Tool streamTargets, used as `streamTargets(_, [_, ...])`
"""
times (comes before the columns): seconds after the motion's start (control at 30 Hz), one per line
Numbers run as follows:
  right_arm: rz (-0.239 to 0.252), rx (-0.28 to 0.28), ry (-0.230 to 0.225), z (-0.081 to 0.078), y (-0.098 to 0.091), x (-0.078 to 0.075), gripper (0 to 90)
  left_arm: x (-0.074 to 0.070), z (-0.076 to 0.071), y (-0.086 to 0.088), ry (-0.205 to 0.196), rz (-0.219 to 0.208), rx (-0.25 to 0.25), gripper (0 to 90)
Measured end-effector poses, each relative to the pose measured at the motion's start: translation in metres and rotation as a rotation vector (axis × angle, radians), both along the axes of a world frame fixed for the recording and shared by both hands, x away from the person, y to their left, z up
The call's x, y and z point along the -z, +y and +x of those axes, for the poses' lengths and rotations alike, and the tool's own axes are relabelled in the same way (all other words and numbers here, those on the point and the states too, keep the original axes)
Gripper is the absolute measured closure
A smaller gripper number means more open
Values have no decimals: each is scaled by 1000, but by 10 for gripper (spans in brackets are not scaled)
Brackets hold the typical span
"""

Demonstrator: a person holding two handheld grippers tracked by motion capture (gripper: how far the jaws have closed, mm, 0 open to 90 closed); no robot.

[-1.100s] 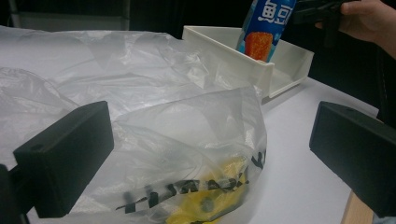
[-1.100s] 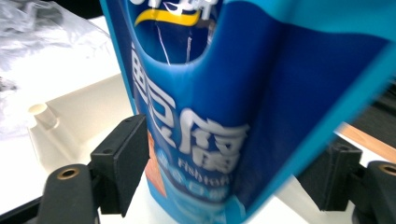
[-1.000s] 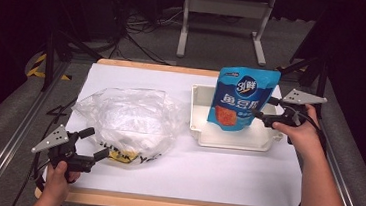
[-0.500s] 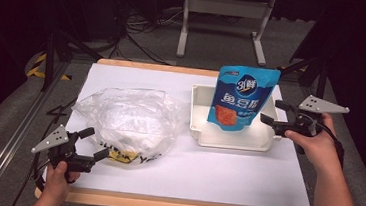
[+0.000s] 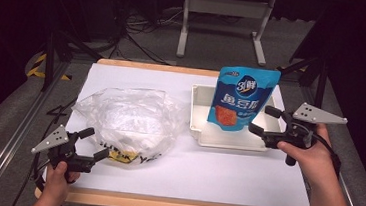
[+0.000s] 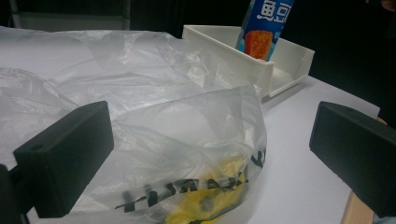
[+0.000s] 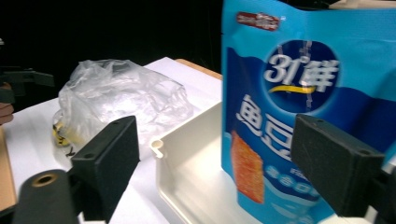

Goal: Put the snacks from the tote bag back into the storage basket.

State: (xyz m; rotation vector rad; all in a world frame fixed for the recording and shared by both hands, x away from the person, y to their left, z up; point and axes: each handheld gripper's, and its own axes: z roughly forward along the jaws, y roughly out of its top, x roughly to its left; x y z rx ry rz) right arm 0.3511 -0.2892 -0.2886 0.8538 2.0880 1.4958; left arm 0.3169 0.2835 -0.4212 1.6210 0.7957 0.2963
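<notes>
High view: blue pouch is standing upright in the white tray, unheld. Right hand-held gripper is hovering just beside it, jaws apart, empty. Left hand-held gripper is waiting open at the plastic bag on the tabletop.

Left gripper view: jaws are flanking the bag's edge, not pinching.

Right gripper view: pouch is filling the gap, untouched.

Judgement: placement looks done; bag handling is pending.
</notes>
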Motion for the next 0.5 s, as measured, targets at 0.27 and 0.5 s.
streamTargets(0.27, [15,-98,-4,-10,28,8,113,-1,-1,-1,-20,11,21,5])
streamTargets(0.5, [4,-121,-25,-11,49,27,116,-1,-2,-2,-35,12,38,4])
